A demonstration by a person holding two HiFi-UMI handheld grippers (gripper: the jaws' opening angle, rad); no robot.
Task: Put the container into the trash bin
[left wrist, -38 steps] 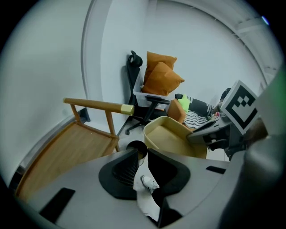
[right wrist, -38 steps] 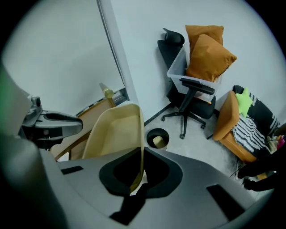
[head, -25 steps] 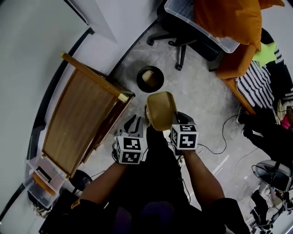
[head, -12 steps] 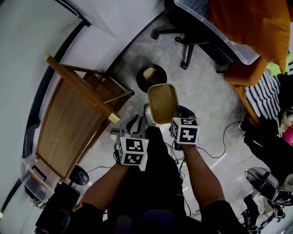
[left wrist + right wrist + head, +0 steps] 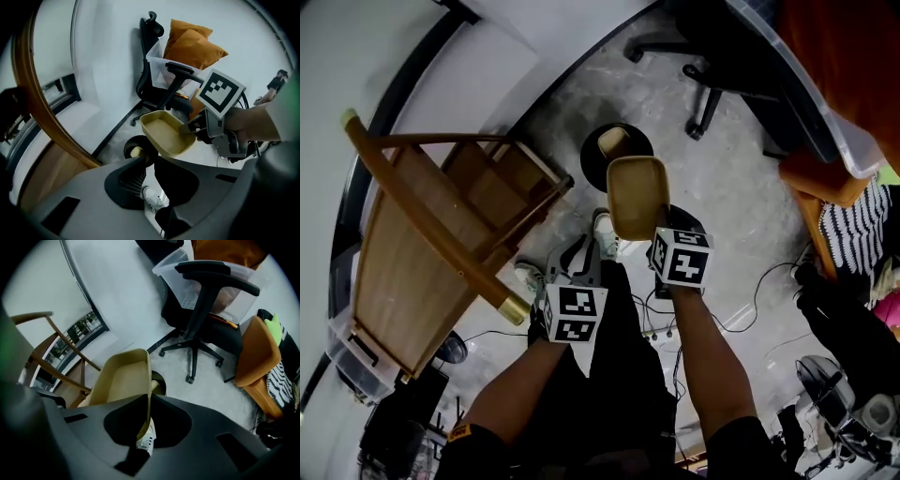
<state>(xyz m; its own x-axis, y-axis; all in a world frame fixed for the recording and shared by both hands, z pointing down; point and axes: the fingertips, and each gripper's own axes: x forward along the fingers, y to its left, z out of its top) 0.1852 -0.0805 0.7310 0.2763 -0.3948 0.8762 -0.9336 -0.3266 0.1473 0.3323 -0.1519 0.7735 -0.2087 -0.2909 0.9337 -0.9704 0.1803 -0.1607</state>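
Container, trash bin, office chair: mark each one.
container (image 5: 636,192), head view, its inner floor.
trash bin (image 5: 589,159), head view, left rim.
office chair (image 5: 195,329), right gripper view, centre column.

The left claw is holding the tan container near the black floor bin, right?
No: the right claw holds the tan container near the black floor bin. The right gripper view shows its rim pinched between that claw's jaws; the left claw is empty.

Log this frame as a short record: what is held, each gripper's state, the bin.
held item: tan container, empty
right gripper: shut on the container's rim
left gripper: jaws apart, nothing between them
trash bin: black, round, on the floor beyond the container, something tan inside
task status: container not yet in the bin
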